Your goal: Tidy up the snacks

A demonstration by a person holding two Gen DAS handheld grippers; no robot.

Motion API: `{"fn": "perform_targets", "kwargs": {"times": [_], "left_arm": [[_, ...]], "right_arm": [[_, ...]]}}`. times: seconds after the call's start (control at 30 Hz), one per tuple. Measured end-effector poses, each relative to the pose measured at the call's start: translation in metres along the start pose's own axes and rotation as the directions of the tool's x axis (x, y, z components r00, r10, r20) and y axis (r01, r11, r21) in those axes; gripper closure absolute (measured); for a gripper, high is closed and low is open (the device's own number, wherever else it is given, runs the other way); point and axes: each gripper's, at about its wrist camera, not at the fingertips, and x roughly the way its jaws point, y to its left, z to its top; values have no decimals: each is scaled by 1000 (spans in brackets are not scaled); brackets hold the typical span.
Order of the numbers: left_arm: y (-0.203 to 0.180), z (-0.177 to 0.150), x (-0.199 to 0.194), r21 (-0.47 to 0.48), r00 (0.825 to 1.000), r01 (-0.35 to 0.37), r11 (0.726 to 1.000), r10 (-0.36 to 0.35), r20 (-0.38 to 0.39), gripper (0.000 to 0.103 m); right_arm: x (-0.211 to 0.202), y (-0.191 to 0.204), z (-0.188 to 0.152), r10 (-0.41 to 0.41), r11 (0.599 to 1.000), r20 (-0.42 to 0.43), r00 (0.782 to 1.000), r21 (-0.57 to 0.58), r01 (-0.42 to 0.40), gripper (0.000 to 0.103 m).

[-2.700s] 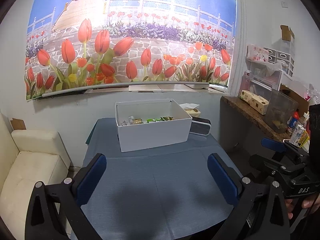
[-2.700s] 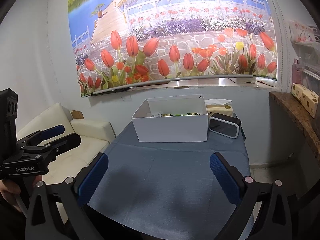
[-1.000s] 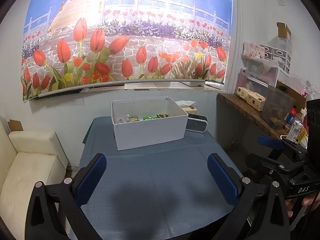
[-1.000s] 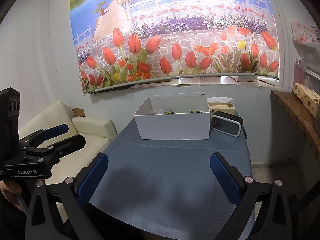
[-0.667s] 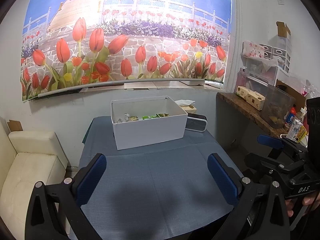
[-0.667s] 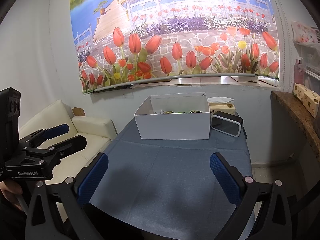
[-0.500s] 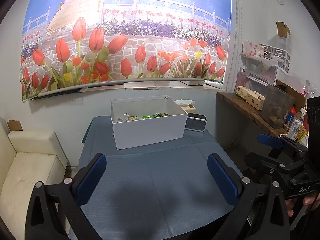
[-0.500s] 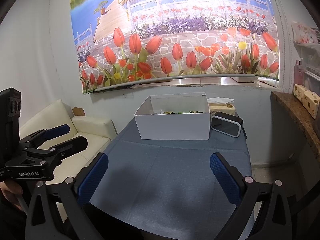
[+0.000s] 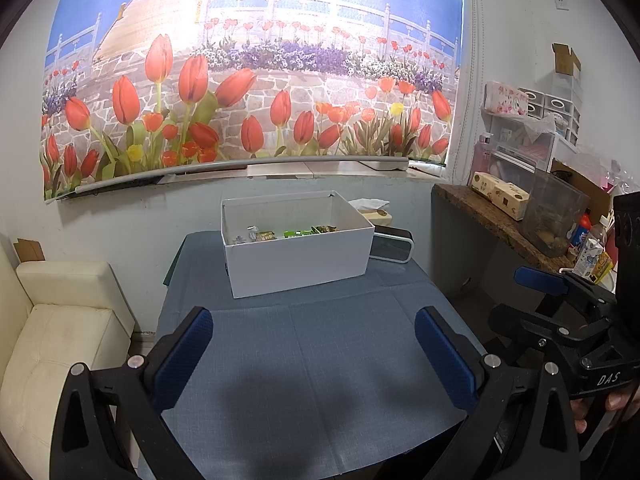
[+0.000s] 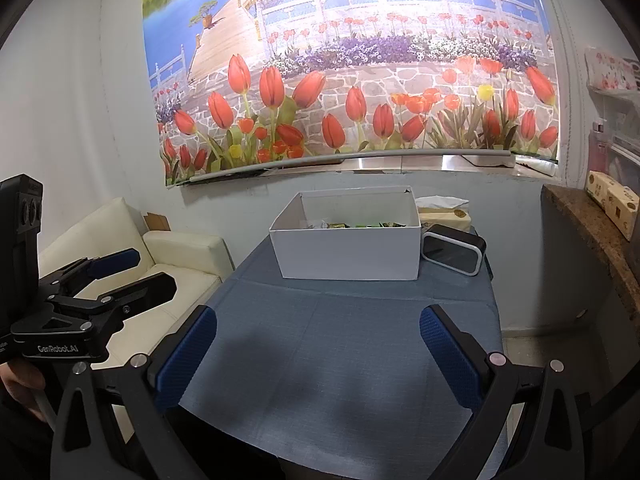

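- Snacks (image 9: 294, 234) lying inside white box (image 9: 298, 258) at far end of table (image 9: 320, 360), packed along box floor; only tops peeking over near wall
- Look of snacks: small wrappers, green ones mid-row, a brownish one, silvery/clear bits at left end; labels too small to read
- No loose snacks seen on blue cloth between box & grippers
- Left gripper (image 9: 312, 354) held low over near table edge, jaws spread wide, nothing between blue pads
- Right gripper (image 10: 318, 350) likewise spread wide & empty, level w/ the left, well short of box
- Fits 2 stages: everything boxed & hands pulled back, or hands poised ahead of sorting inside box; can't settle which
- If reaching in: go over near wall from above, not thru it; thin cardboard prob. slides or dents if bumped
- Pinch wrappers by flat faces, 1 at a time; light foil packs likely slip or crinkle
- Mind black-and-white device (image 10: 454, 254) touching box's right side & tissue pack (image 10: 444, 212) behind it
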Motion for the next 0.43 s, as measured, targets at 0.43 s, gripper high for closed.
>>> {"fn": "perform_targets", "kwargs": {"times": [0.43], "left_arm": [[0, -2, -3, 4, 1000, 15, 1000, -15, 5, 0]], "right_arm": [[0, 0, 1, 2, 1000, -2, 1000, -1, -2, 0]]}}
